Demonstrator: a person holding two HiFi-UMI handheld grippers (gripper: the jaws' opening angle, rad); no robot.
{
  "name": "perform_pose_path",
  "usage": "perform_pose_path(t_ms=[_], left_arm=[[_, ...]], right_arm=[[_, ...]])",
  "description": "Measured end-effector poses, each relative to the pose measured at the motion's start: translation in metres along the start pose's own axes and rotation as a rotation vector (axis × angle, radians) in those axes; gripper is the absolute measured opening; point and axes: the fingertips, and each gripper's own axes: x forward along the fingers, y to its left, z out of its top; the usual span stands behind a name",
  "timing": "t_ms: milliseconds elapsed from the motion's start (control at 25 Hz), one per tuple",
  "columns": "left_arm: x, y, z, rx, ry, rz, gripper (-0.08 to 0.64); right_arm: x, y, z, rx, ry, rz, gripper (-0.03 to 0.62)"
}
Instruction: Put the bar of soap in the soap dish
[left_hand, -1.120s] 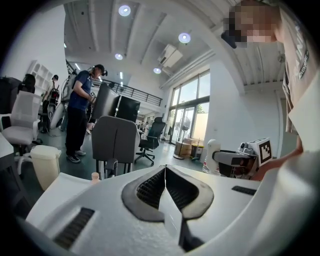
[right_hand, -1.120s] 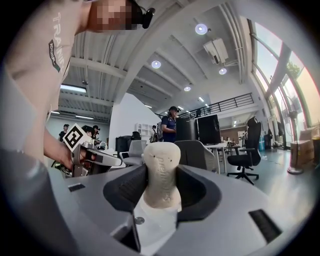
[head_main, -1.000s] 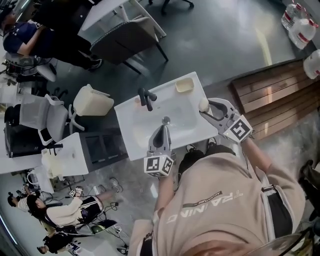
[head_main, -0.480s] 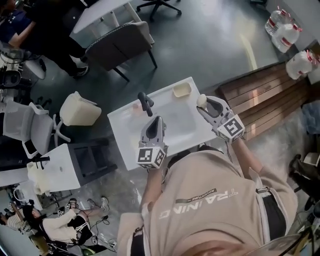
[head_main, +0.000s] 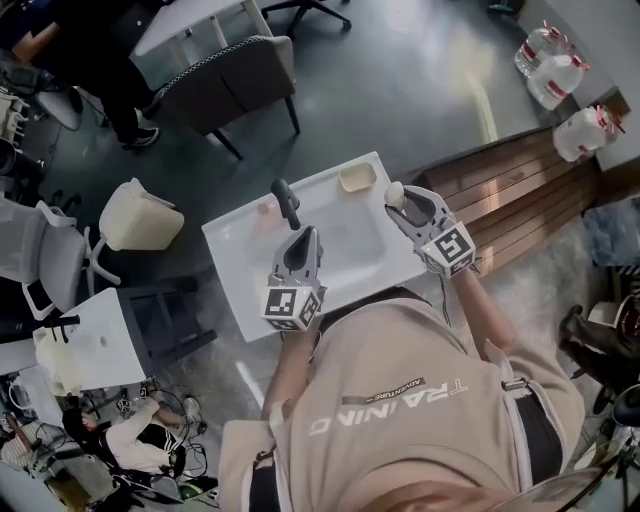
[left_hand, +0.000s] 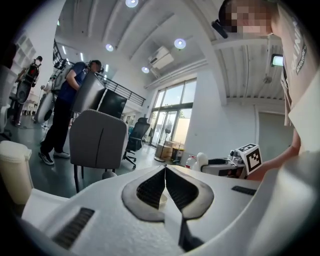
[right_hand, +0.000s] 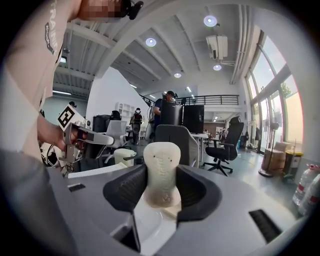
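The pale oval bar of soap (right_hand: 161, 165) is held upright, clenched between the dark ribbed fingers (right_hand: 192, 189) of the right gripper (right_hand: 161, 187), near the right edge of the white washbasin (head_main: 235, 285). The carrying step is judged to be in hand. The shallow cream rectangular soap dish (head_main: 357, 177) at the basin's far corner is near but not reached. The left gripper (left_hand: 165, 186) is empty, its fingers pressed together. Next, the soap would need to be brought over the dish, lowered and released.

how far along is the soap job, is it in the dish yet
Done: the bar of soap is picked up, clamped in the right gripper. In hand: it hangs by the right edge of the sink, short of the soap dish at the back corner. Left: carry it over and release. The left gripper is shut, empty.
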Motion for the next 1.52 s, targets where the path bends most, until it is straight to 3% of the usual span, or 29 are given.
perform_pose_path(t_ms=[400, 840, 1200, 1520], left_arm=[[0.010, 0.009, 0.000, 0.007, 0.033, 0.069, 0.011], [0.026, 0.016, -0.007, -0.010, 0.045, 0.142, 0.011], [0.033, 0.030, -0.012, -0.050, 0.035, 0.194, 0.011], [0.041, 0.031, -0.024, -0.077, 0.045, 0.187, 0.011]], right_arm=[[0.035, -0.022, -0.038, -0.113, 0.108, 0.090, 0.167], [0.098, -0.047, -0.072, -0.421, 0.245, 0.236, 0.166], [0.145, -0.048, -0.122, -0.630, 0.422, 0.417, 0.167], [0.167, -0.040, -0.165, -0.684, 0.574, 0.545, 0.166]])
